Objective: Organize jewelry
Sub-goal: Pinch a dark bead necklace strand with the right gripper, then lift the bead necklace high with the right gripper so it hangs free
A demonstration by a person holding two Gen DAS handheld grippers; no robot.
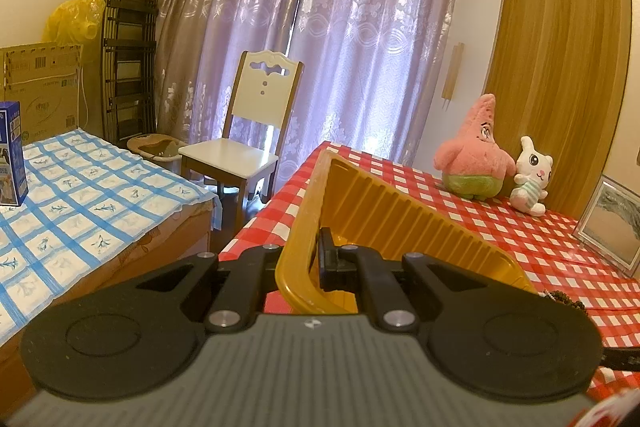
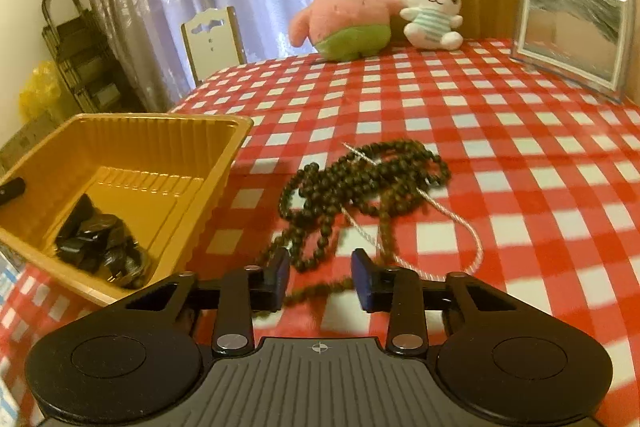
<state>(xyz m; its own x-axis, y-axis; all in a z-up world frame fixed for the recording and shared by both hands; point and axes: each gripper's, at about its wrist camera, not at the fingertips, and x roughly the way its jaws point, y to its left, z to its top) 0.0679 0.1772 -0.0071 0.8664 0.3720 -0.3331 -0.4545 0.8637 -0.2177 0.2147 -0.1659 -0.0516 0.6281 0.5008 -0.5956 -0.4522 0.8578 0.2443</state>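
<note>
My left gripper (image 1: 308, 267) is shut on the near wall of the yellow plastic tray (image 1: 384, 211) and holds it tilted on the red checked table. In the right wrist view the tray (image 2: 132, 143) is at the left, with black jewelry pieces (image 2: 100, 247) in its low corner and the left gripper's fingertip (image 2: 10, 189) on its rim. A tangled dark bead necklace (image 2: 360, 183) with a pale cord (image 2: 448, 219) lies on the cloth. My right gripper (image 2: 320, 281) is open, its fingers on either side of the necklace's near loop.
A pink starfish plush (image 2: 344, 15) and a white bunny plush (image 2: 432, 11) stand at the table's far edge, a clear picture frame (image 2: 572, 31) at the far right. A white chair (image 1: 244, 143) and a bed with blue checked cover (image 1: 80, 203) stand left of the table.
</note>
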